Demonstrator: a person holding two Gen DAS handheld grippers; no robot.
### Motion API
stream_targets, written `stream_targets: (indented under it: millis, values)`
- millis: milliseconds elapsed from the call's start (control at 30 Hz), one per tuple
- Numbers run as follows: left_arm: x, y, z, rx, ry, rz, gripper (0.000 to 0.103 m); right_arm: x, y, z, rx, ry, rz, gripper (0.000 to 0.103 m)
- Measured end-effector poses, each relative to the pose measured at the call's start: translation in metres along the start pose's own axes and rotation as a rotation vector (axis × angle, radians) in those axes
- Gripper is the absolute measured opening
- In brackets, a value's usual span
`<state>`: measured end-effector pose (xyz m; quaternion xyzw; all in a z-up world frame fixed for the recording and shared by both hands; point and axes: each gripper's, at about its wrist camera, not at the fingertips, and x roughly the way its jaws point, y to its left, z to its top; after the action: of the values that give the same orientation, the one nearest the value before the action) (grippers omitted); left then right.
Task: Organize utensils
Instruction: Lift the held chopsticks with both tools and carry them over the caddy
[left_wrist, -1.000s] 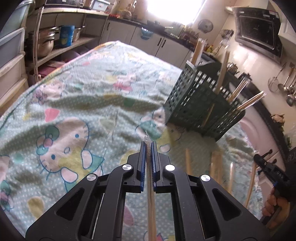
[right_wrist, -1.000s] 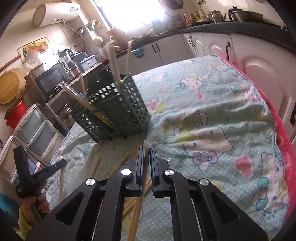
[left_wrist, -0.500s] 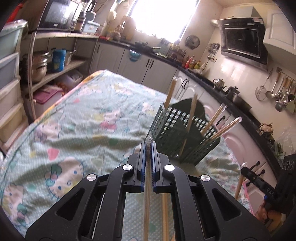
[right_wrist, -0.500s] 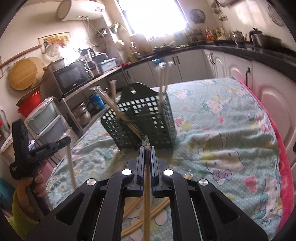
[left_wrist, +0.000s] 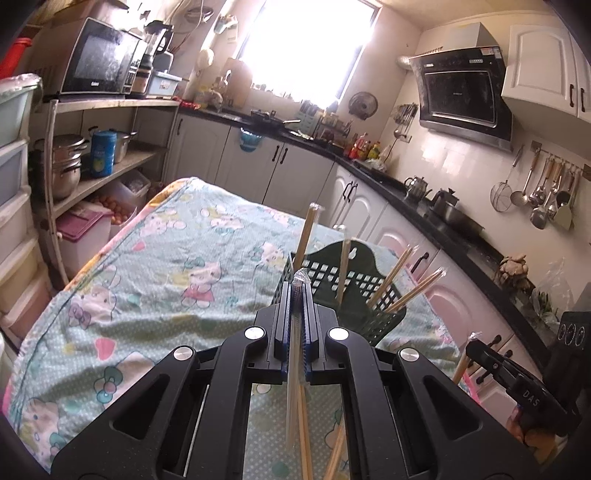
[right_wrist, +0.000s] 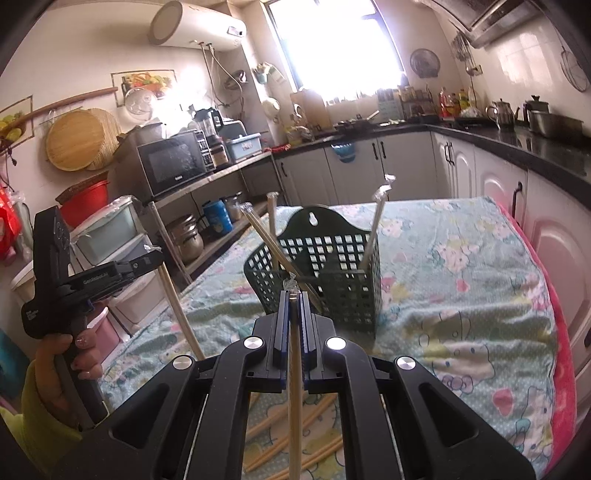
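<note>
A: Where are the chopsticks?
B: Each claw has one wrapped pair. The left claw (left_wrist: 297, 286) is pinching a wrapped chopstick pair (left_wrist: 293, 373) with its jaws pressed tight on it. The clear wrapper tip pokes out past the fingertips and the rest hangs down below the claw.

A: Right side?
B: Same. The right claw (right_wrist: 293, 295) is pinching its own chopstick pair (right_wrist: 294, 387), which hangs down under the claw. The left claw also shows at the left edge of the right wrist view (right_wrist: 146, 260), held by a hand (right_wrist: 61, 363) in a yellow-green sleeve.

A: The holder?
B: One dark green slotted basket (right_wrist: 332, 273) stands upright on the cloth-covered counter (right_wrist: 461, 295), just beyond both claws. I count four wrapped pairs in it. Two lean left (right_wrist: 271, 240) and two lean right (right_wrist: 375, 225).

A: Any loose ones?
B: Yes, several more pairs (right_wrist: 280, 417) lie flat on the cloth near the claws. They're partly hidden, so I can't count them exactly.

A: Cloth?
B: Mint green with a cartoon cat print and a pink edge on the right.

A: Surroundings?
B: Kitchen. One microwave (right_wrist: 173, 164) on the left shelf, white cabinets along the far wall, and a bright window.
</note>
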<state>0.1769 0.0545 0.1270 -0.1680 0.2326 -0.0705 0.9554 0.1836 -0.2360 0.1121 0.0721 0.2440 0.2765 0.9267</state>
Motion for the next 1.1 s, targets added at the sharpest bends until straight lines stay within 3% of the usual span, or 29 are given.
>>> stream_targets:
  millis: [600, 1100]
  values:
    - [-0.001, -0.017, 0.043, 0.052, -0.07, 0.0, 0.001, 0.018, 0.027, 0.047, -0.086, -0.068, 0.046, 0.005]
    - [0.006, -0.029, 0.087, 0.049, -0.083, 0.021, 0.001, 0.04, 0.035, 0.097, -0.12, -0.09, 0.084, 0.005]
